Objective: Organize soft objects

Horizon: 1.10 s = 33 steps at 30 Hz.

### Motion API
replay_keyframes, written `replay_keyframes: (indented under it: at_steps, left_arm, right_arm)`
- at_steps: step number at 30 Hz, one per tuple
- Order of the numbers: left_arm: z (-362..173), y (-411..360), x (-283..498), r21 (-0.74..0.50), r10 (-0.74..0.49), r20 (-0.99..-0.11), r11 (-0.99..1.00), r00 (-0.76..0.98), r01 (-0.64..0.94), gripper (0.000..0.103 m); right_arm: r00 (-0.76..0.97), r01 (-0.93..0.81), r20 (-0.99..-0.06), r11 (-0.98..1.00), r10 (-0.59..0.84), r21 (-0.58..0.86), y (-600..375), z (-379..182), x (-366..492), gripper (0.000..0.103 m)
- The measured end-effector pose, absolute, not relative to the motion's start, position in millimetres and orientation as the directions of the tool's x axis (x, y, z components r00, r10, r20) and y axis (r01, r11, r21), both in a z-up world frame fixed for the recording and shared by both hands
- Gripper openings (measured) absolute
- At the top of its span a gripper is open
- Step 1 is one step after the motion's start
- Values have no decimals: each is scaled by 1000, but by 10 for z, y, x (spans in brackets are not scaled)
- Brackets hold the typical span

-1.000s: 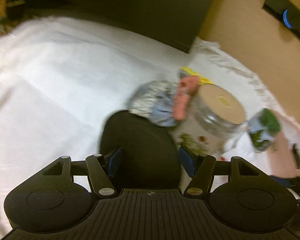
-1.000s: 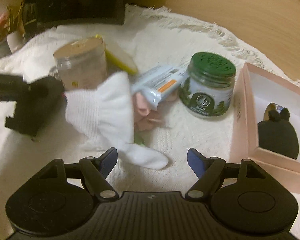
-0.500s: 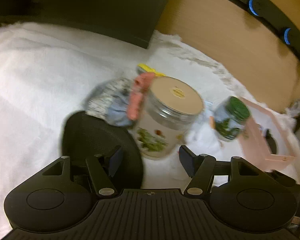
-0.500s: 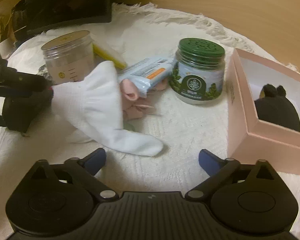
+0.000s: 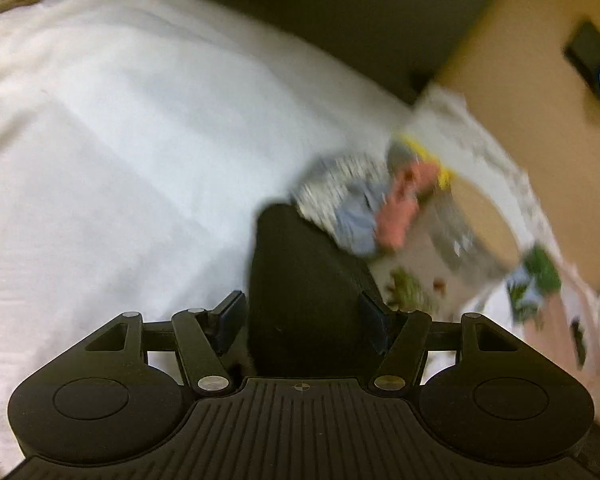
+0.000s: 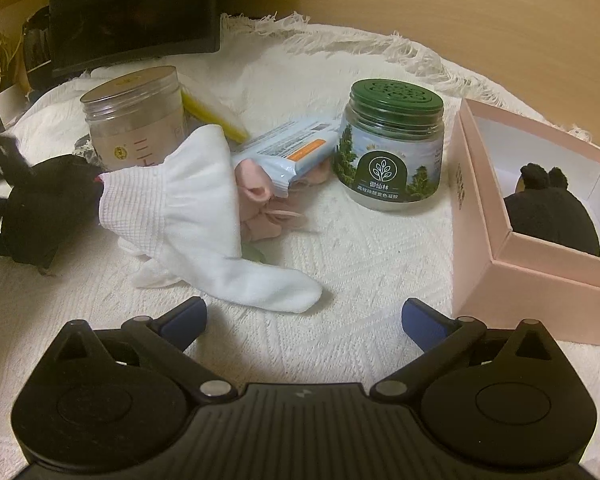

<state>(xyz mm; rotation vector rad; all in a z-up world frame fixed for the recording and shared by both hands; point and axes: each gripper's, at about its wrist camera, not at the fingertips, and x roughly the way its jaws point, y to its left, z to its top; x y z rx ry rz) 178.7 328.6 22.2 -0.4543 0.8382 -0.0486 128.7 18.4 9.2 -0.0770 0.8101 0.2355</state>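
white sock [image 6: 204, 216]: ribbed cuff raised at left, toe flat on the white cloth, draped over the pink fabric.
pink fabric [image 6: 260, 204]: crumpled, partly tucked under the sock and the blue packet.
black soft item [image 5: 304, 292]: dark and rounded, sitting between the pads of the left tool; also seen at far left in the right view [image 6: 40, 216].
black plush toy [image 6: 548, 208]: fuzzy, two small ears, lying inside the open pink box [image 6: 480, 216].
patterned cloth bundle [image 5: 352, 204]: grey-white, blue and coral, blurred, touching the black item.
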Motion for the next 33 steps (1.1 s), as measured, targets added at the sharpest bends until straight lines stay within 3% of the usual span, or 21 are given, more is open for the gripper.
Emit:
replay_keyframes:
  at_steps: [6,7,8,11,14,24,33]
  left_arm:
    - [191,3154,1903,-426,-257,-693,900,673,-95,63]
    - [197,3177,1908,-436,-258,-698,893,668,-110,53]
    - [198,3229,1892,-449,-249,-707,881,662,-148,35]
    - [111,3399,1839,-568,-320,-696,792,642,-221,26]
    - [100,3423,1773,-585,-334,-689,780,643,-222,25]
    - [574,3713,1446,-407,-15,-639,855,769,-321,24]
    - [581,3953,1365,-443,-42,-635,837,771,-320,24]
  right_arm:
    - [662,-247,-726,969,186,23,173,93,1291,103]
    - [659,-252,-727,967,190,25,169,94,1291,103]
    - [655,-260,-730,965,196,26,161,97,1292,103]
    - [644,-268,-739,963,198,24,166,106,1302,103]
    - [636,-288,-743,957,208,21,171,109,1319,103]
    - [577,-398,-783,917,232,-21,377,263,1350,103]
    - [646,-513,-728,837,229,-191,883,461,1238,103]
